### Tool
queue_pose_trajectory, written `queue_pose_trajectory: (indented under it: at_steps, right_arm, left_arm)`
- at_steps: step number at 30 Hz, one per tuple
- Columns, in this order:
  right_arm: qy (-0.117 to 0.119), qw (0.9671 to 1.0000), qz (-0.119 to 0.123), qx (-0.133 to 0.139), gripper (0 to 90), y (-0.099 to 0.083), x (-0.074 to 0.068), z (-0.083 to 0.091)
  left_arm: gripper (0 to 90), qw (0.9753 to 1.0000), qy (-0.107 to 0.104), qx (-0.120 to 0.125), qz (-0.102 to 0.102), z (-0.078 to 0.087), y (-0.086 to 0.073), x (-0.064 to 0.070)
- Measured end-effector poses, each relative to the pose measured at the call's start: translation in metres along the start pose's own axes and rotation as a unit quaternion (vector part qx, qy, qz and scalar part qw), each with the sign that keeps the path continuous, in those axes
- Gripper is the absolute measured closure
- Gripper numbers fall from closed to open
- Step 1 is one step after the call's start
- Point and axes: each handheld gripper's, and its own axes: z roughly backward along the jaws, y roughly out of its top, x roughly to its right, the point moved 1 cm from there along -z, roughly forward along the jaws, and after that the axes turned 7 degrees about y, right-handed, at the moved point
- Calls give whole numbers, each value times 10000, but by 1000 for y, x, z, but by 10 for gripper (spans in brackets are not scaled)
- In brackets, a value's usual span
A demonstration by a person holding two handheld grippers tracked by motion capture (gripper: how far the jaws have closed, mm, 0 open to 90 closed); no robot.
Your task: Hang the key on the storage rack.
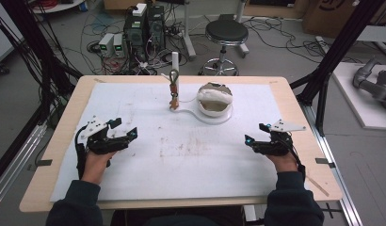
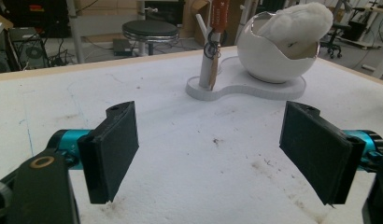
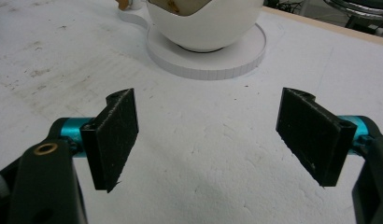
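Toward the far middle of the surface (image 1: 134,179) sits a white stand (image 1: 214,118) carrying an egg-shaped bowl (image 1: 213,107) stuffed with white wadding (image 2: 299,21), and beside it a post (image 1: 175,70) with a keyring (image 1: 173,89) hanging on it. I have both claws low and well back from all this: the left claw (image 1: 127,133) at the left side, the right claw (image 1: 254,136) at the right, each with its jaws spread wide and nothing between them. I judge the step in hand to be the approach. To do it well, I would bring 1 claw forward slowly, keep the pads square to whatever I take, and close only once it sits fully between them. The keyring hangs loose, so I expect it to swing if nudged; steadying the stand with the other claw should help.
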Motion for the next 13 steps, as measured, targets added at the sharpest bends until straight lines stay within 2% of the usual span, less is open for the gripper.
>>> queue_pose_trajectory:
  at_steps: [13]
  right_arm:
    - [9, 10000, -27, 4, 213, -1, 2, -1]
  left_arm:
    - [194, 10000, 51, 11, 58, 2, -1, -3]
